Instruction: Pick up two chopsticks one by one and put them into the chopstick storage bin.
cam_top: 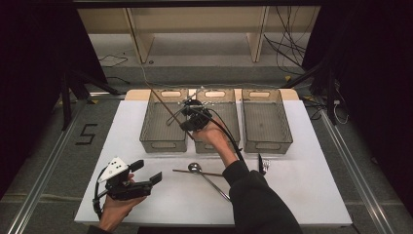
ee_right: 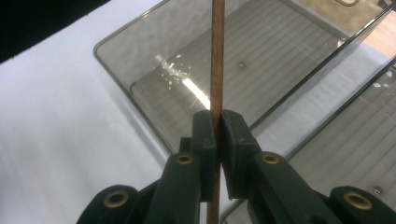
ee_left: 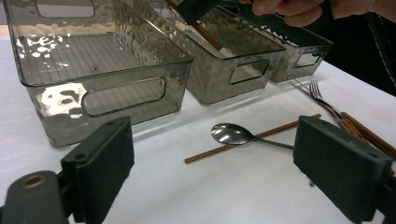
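Chopstick (ee_right: pixel 216 56), a thin brown wooden stick, is pinched in the right gripper (ee_right: pixel 217 122) and held in the air above the row of three smoked-clear plastic bins at the far side of the white table (cam_top: pixel 136 195). In the high view the stick (cam_top: pixel 163 103) slants up and to the left from the gripper (cam_top: pixel 191 116), over the left bin (cam_top: pixel 163 141) and beside the middle bin (cam_top: pixel 234 127). In the right gripper view it runs straight up between the two black pads, which press on it from both sides, nearly together.

It looks light, stiff and smooth, so it may swivel or slip if gripped near one end; a hold close to its middle seems safest, since it should balance there.

The left gripper (ee_left: pixel 212 163) rests low near the table's front left corner with its pads spread wide and nothing between them. Ahead of it on the table lie a second chopstick (ee_left: pixel 252 138), a metal spoon (ee_left: pixel 231 134) crossing over it, and a fork (ee_left: pixel 322 95) with wooden-looking sticks beside it.
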`<state>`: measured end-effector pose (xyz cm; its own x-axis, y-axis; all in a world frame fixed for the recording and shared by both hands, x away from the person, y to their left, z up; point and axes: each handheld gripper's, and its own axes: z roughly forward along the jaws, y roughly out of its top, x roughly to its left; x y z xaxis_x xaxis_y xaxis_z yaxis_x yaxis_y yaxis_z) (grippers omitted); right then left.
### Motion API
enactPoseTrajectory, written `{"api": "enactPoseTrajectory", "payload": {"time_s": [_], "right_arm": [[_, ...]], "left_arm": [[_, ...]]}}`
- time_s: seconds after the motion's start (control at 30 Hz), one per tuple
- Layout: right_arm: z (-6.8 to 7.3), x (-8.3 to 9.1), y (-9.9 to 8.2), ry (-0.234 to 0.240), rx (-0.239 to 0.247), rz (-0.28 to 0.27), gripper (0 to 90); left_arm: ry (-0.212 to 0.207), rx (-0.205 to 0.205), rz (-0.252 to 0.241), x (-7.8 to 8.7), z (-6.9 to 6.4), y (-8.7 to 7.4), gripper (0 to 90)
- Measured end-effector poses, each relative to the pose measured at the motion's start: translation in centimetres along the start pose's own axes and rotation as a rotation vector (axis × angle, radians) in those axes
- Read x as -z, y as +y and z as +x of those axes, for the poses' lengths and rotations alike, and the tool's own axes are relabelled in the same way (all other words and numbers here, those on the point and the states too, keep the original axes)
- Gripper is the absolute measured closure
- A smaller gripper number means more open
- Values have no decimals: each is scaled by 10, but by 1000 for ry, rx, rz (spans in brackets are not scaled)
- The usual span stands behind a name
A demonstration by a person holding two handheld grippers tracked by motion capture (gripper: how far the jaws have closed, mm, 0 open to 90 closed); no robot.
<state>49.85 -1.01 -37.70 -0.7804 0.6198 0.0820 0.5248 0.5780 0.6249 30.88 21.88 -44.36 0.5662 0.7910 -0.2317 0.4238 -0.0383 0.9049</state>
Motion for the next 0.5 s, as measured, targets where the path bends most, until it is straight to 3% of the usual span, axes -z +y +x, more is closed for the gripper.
{"api": "enactPoseTrajectory", "payload": {"time_s": [0.2, 0.5], "right_arm": [[-3, -7, 4, 3, -57, -27, 851], [-4, -11, 9, 13, -97, -46, 851]], "left_arm": [[0, -6, 3, 0, 0, 0, 119], [-1, -12, 5, 0, -1, 0, 119]]}}
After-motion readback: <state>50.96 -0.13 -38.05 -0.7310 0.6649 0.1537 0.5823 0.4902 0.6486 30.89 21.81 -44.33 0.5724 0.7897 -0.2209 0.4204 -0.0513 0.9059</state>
